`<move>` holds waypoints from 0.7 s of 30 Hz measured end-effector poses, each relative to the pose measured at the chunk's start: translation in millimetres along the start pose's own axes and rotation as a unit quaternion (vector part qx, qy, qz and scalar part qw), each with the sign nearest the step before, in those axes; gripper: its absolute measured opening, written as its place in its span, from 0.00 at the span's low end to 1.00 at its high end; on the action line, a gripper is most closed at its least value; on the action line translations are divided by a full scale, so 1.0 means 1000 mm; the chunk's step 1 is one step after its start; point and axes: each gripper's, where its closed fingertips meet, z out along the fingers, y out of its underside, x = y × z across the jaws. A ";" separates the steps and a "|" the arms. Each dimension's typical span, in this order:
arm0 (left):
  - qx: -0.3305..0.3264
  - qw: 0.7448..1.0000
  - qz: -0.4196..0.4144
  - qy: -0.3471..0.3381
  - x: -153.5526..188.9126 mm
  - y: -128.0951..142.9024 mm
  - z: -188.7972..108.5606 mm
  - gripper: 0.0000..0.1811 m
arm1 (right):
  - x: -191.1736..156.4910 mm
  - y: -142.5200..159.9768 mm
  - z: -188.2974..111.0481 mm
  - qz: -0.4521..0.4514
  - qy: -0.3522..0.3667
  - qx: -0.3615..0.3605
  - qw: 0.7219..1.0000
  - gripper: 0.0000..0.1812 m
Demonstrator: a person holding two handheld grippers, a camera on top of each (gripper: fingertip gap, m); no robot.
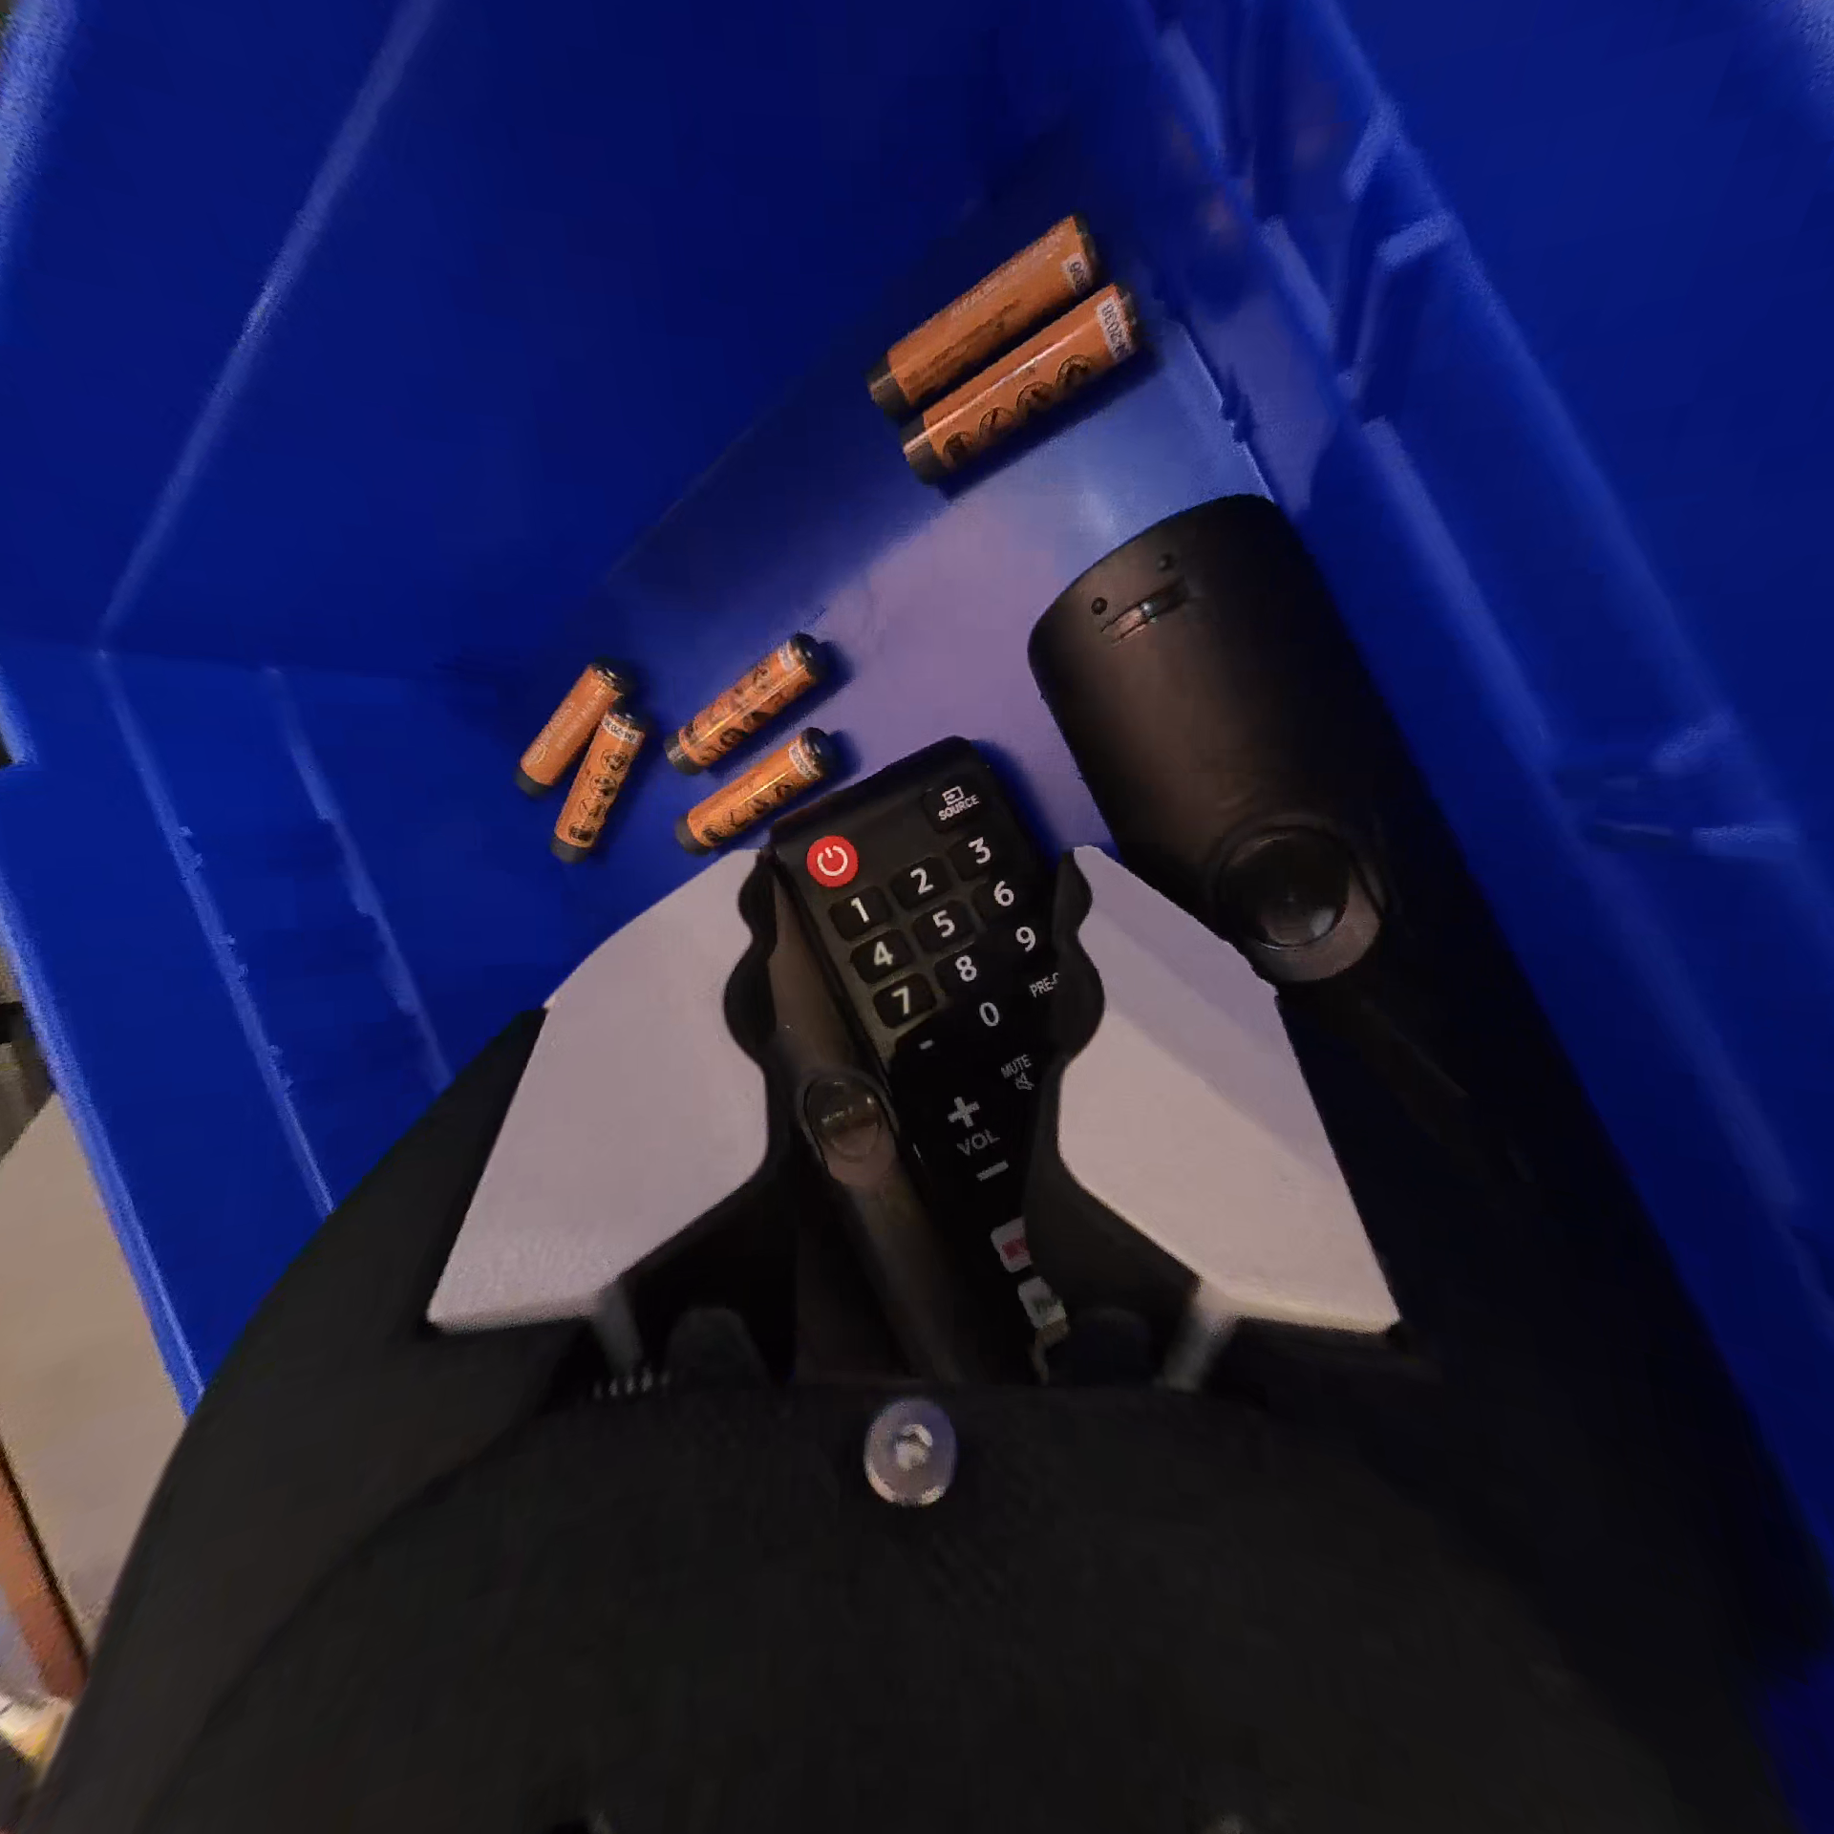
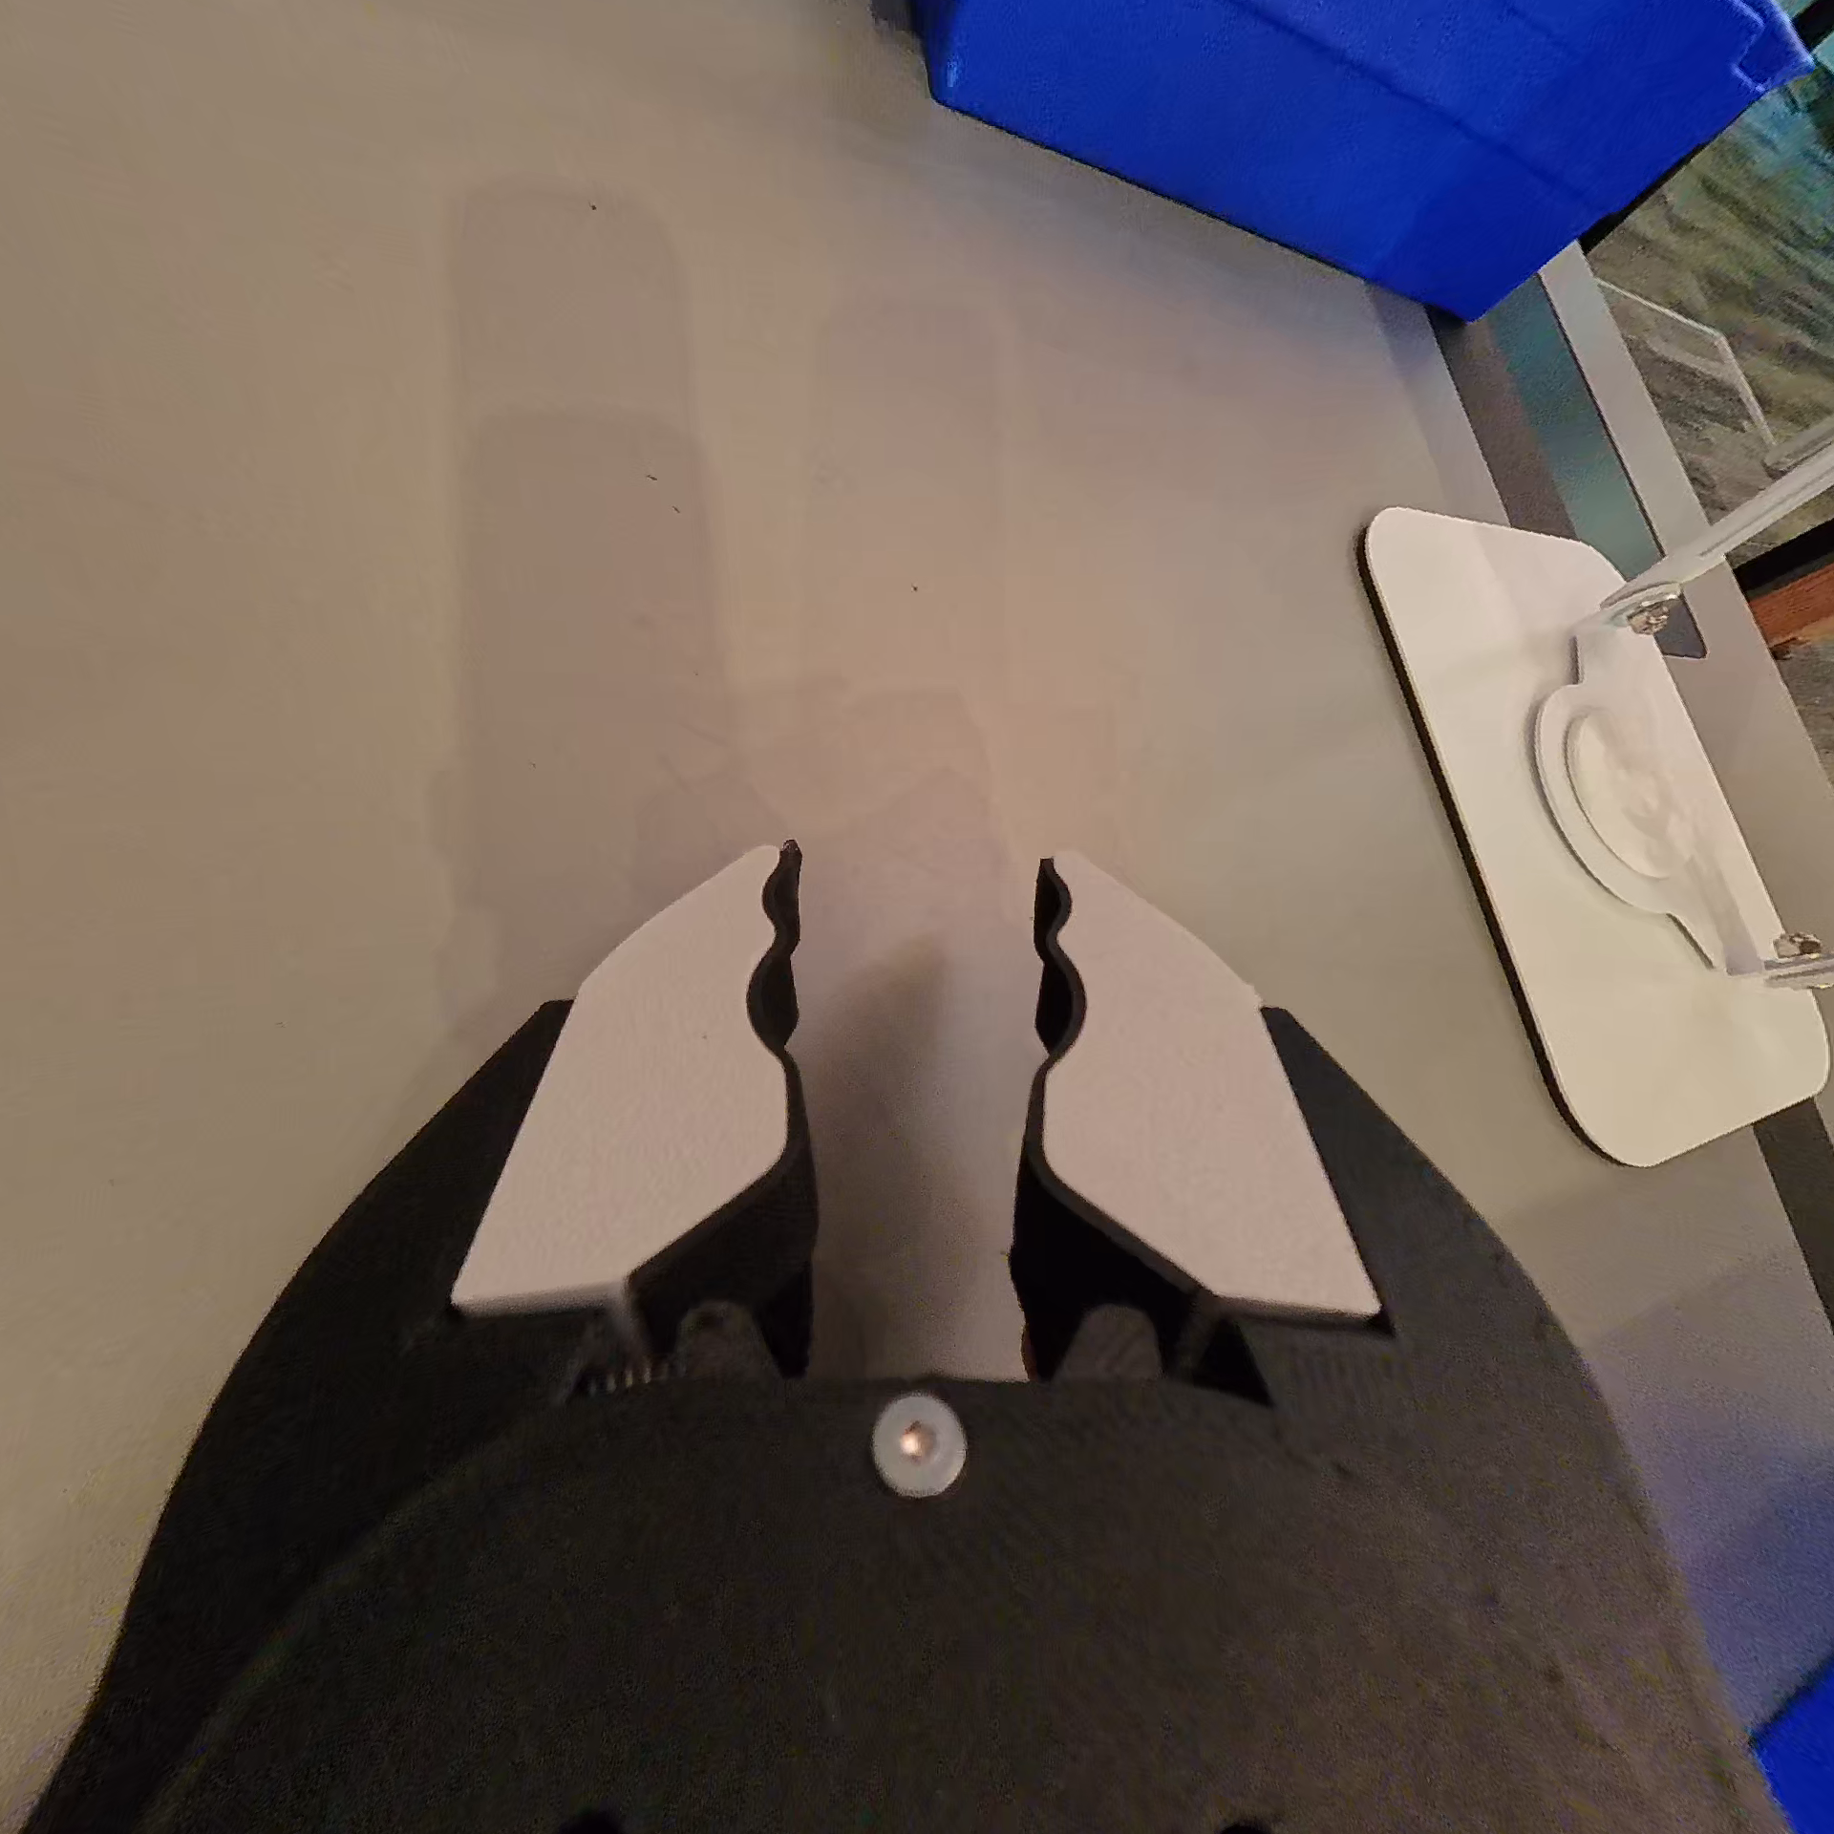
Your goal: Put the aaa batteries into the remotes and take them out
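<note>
Batteries [image 1: 754, 744], orange AAA cells, lay loose on the blue bin [image 1: 397, 496] floor just beyond the left gripper [image 1: 918, 873], which clamped a remote [image 1: 933, 953] lengthwise. The right gripper [image 2: 918, 873] gaped empty over the table [image 2: 298, 496], farther off.

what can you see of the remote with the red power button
The black remote looks plastic, with a red power button at its top, a number pad, then volume and mute keys. It lies button side up, top end pointing into the blue bin. The left gripper is shut on its sides. Its lower end is hidden by the gripper body. An orange battery lies close to its top corner; contact is unclear.
</note>
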 end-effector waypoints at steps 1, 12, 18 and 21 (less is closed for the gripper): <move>-0.004 1.000 0.006 -0.007 0.000 0.001 0.000 0.30 | 0.000 0.000 0.000 0.000 -0.001 -0.001 1.000 0.25; -0.013 1.000 0.013 -0.009 -0.001 0.001 0.001 0.30 | 0.000 0.003 0.001 0.002 -0.004 -0.005 1.000 0.25; 0.003 1.000 -0.010 0.016 -0.003 -0.001 0.000 0.29 | 0.000 0.004 0.001 -0.001 -0.003 -0.007 1.000 0.25; 0.021 0.999 -0.037 0.028 -0.011 -0.002 -0.005 0.29 | 0.001 0.004 0.000 0.001 -0.002 -0.007 1.000 0.25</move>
